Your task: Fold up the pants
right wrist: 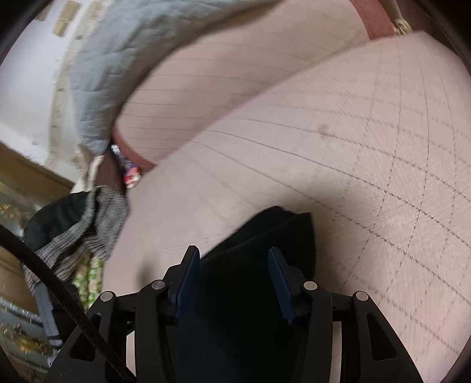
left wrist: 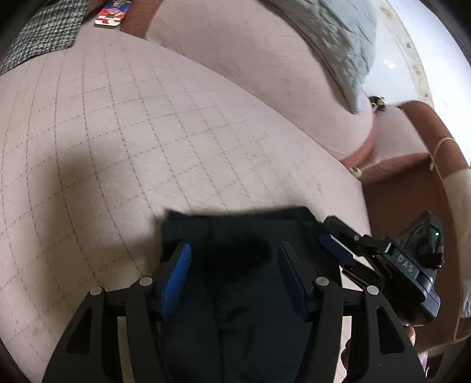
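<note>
Black pants (left wrist: pixel 241 265) lie on a pale pink quilted sofa seat (left wrist: pixel 117 147). In the left wrist view my left gripper (left wrist: pixel 234 253) is open, its blue pads spread above the pants' top edge, not touching cloth as far as I can see. My right gripper (left wrist: pixel 332 235) shows at the pants' right edge in that view. In the right wrist view the right gripper (right wrist: pixel 232 259) is open over a folded corner of the pants (right wrist: pixel 265 241), on the sofa seat (right wrist: pixel 323 176).
A grey houndstooth garment (left wrist: pixel 44 32) lies at the seat's far left, also seen in the right wrist view (right wrist: pixel 88 229). A grey quilted blanket (left wrist: pixel 338 38) hangs over the backrest. A red-and-white packet (left wrist: pixel 110 16) sits by the backrest. The brown sofa arm (left wrist: pixel 412 176) is at right.
</note>
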Demonstrator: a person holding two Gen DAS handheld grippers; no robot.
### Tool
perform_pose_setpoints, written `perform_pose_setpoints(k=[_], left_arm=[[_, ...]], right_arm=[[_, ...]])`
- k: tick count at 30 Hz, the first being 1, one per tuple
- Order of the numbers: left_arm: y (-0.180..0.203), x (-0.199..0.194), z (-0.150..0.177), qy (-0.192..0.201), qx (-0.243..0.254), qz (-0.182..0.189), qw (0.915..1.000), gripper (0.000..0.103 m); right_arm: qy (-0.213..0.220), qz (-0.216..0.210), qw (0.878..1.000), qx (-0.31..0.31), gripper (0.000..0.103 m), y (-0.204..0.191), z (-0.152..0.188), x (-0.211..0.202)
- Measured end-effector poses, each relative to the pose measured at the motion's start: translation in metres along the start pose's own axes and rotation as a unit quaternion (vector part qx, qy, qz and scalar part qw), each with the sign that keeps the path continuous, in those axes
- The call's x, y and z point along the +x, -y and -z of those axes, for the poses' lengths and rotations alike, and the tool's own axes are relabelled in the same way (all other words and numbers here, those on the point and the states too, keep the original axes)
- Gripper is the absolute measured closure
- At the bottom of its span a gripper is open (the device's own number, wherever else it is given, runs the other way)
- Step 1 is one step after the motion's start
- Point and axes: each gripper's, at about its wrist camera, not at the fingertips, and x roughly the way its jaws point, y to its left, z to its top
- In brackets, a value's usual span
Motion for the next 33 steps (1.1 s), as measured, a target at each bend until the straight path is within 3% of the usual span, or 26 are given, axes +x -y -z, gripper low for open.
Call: perform_pose_setpoints(k=[5, 10, 16, 23, 27, 30, 32, 33], left_arm=[[-0.006, -0.013, -0.01, 0.003, -0.008, 0.017, 0.9998, 0.043], [-0.009, -0.047, 0.004, 0.019, -0.008, 0.005, 0.9998, 0.042], [0.001, -0.096, 0.059, 0.057, 0.051, -0.062, 0.9951, 0.036], [0.016, -0.127, 0.14, 0.108, 0.116, -0.146, 0.9766, 0.029], [0.024, -0.147, 0.171, 0.16, 0.127, -0.186, 0.9612, 0.026], [0.035, -0.173, 0.192, 0.235, 0.146, -0.216, 0.9365, 0.013], [0.045, -0.197, 0.206, 0.306, 0.16, -0.23, 0.9099, 0.0], [0.048, -0.206, 0.211, 0.331, 0.169, -0.23, 0.8995, 0.0]], right_arm=[[0.024, -0.021, 0.999, 0.037, 0.05, 0.017, -0.007, -0.011], [0.057, -0.038, 0.997, 0.021, 0.041, 0.013, 0.008, -0.061], [0.074, -0.001, 0.997, -0.024, 0.038, 0.01, 0.076, -0.109], [0.095, 0.074, 0.991, -0.065, 0.037, 0.019, 0.178, -0.141], [0.121, 0.116, 0.981, -0.098, 0.037, 0.013, 0.218, -0.154], [0.14, 0.141, 0.971, -0.132, 0.034, 0.003, 0.238, -0.164], [0.151, 0.147, 0.967, -0.145, 0.031, -0.003, 0.247, -0.17], [0.158, 0.149, 0.964, -0.15, 0.03, -0.007, 0.251, -0.173]])
